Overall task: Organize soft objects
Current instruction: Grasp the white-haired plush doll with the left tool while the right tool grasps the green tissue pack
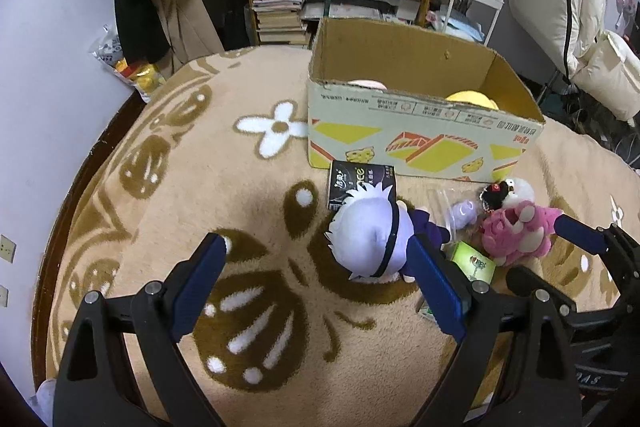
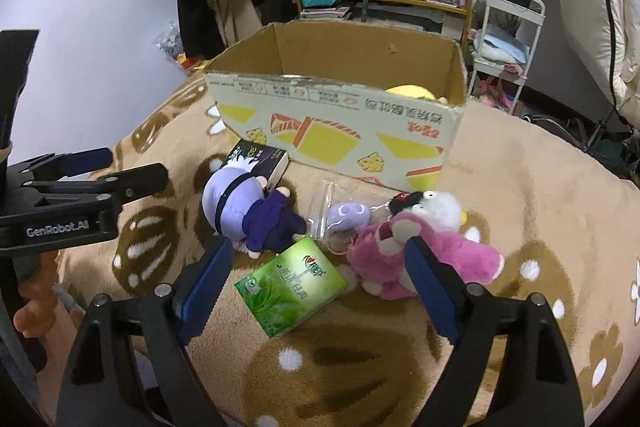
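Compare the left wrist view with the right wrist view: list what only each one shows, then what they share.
Only the left wrist view: a pale pink item inside the cardboard box, and a wall socket.
Only the right wrist view: a hand holding the left claw, and the green tissue pack's whole printed face.
Both: the box, a yellow item inside it, the white-haired doll, pink plush bear, black tissue pack and bagged purple toy.

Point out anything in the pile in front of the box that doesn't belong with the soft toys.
Two stiff packs sit among the plush toys: a green tea carton beside the pink plush, and a black pack behind the white-haired doll.
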{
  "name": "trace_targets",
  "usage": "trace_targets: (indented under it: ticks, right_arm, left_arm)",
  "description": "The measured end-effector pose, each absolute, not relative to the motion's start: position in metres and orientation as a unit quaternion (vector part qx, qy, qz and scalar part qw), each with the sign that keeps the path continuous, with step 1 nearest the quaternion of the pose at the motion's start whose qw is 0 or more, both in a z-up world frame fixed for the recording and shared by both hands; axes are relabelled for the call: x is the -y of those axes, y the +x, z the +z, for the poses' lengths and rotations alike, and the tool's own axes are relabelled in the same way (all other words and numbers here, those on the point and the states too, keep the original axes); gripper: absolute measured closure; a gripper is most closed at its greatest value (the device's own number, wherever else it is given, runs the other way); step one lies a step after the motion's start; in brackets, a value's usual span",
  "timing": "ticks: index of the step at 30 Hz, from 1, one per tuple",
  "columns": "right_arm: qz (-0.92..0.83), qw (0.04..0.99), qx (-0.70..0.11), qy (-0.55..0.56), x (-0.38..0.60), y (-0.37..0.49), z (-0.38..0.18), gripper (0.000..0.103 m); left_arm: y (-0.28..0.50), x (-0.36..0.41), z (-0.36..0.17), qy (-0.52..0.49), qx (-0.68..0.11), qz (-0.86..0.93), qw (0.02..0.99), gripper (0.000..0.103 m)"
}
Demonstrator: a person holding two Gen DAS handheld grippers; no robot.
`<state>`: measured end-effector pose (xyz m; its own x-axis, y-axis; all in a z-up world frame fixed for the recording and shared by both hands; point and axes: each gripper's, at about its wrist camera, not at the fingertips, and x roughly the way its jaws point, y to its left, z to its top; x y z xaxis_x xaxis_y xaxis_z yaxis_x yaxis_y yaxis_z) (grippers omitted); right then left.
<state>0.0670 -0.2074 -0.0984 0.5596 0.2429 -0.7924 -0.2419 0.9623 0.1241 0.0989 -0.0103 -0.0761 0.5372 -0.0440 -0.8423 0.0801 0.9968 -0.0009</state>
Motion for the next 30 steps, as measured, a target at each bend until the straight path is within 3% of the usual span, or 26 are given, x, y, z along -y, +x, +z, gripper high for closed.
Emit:
trace_targets:
  ticks: [30]
  right_arm:
    - [0.189, 0.808, -0.557, -0.031, 0.166, 0.101, -0.174, 0.011]
  left_arm:
    - [0.144, 0.032, -0.149, -0.002, -0.574, -0.064, 0.816, 0.012]
